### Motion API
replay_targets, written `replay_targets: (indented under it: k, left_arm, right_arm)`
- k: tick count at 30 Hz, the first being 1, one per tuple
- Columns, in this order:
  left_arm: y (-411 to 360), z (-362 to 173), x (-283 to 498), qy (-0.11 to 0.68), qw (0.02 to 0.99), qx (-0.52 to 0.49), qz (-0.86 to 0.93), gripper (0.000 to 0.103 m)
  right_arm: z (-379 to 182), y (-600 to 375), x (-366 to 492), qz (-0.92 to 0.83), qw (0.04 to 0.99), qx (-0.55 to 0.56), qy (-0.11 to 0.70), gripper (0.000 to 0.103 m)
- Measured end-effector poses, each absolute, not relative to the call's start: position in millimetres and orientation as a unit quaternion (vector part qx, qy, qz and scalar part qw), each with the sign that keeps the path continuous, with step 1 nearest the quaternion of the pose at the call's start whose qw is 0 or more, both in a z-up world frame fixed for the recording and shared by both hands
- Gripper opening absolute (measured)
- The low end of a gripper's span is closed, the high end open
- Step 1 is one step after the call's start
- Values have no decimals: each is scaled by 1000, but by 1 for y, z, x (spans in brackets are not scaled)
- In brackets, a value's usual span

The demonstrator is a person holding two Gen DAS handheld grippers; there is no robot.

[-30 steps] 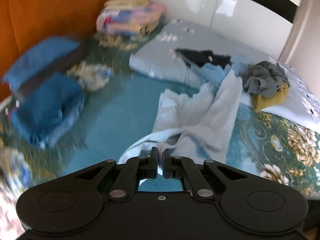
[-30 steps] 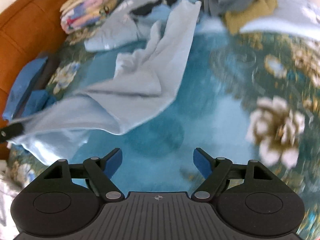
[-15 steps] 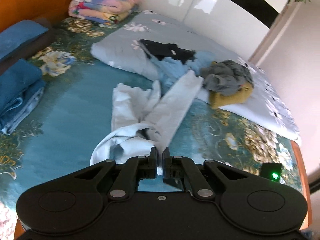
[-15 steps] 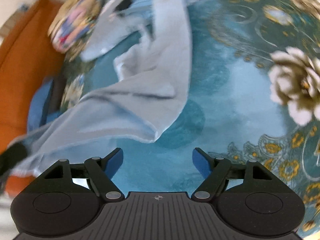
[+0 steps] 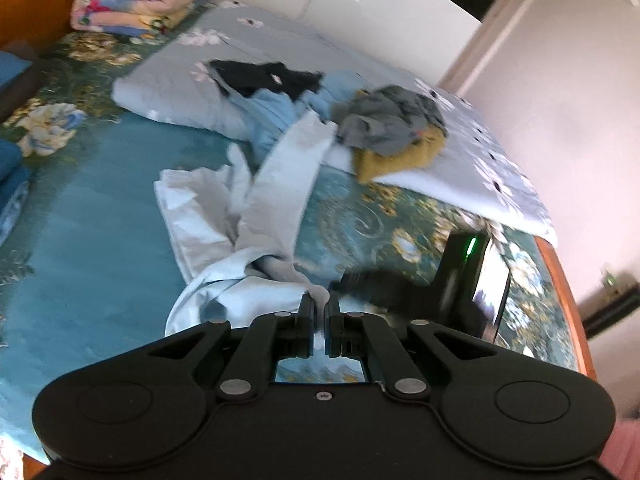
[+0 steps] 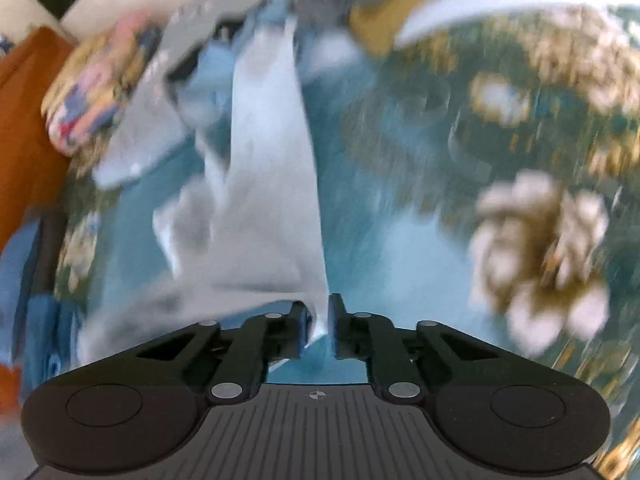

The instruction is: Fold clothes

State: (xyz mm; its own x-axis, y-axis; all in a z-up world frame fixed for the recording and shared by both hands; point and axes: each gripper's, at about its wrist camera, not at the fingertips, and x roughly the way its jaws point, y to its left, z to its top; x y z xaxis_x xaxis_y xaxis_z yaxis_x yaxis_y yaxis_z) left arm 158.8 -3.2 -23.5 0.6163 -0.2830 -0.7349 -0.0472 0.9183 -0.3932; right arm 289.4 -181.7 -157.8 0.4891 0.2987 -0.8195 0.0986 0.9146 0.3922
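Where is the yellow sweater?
In the left wrist view, upper right: the yellow sweater lies under a grey garment on the pale quilt.

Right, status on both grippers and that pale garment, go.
Left gripper shut on pale garment. Right gripper just closed on its corner. Garment crumpled on teal bedspread. Unfolded clothes pile beyond, nothing blocking.
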Motion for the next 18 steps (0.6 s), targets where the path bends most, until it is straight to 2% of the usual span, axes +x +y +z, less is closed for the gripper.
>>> replay_targets:
  k: [5,9,10,11,12,17,18]
  left_arm:
    - [-45,-29,162,445,863,-182,-156,3]
    - [-69,-39,175,463,847,-165,-203,7]
    - [-67,-41,178,466,844,-165,-211,12]
    - [-65,-42,182,465,843,-160,-216,23]
    - [-62,-44,186,461,848,-148,-217,27]
    - [-39,-63,239,458,865,-75,-189,34]
    - [-34,-69,255,460,866,-63,-186,35]
  right_arm:
    - [-94,-224,311,76,890,197,403,8]
    - [-73,-241,327,70,922,115,362,8]
    - [-75,-245,333,67,922,105,366,8]
    - [-81,-248,338,65,920,98,375,8]
    - [-90,-250,344,64,915,90,387,8]
    - [-139,-252,366,54,887,31,458,10]
    - [-147,-254,365,51,880,32,471,14]
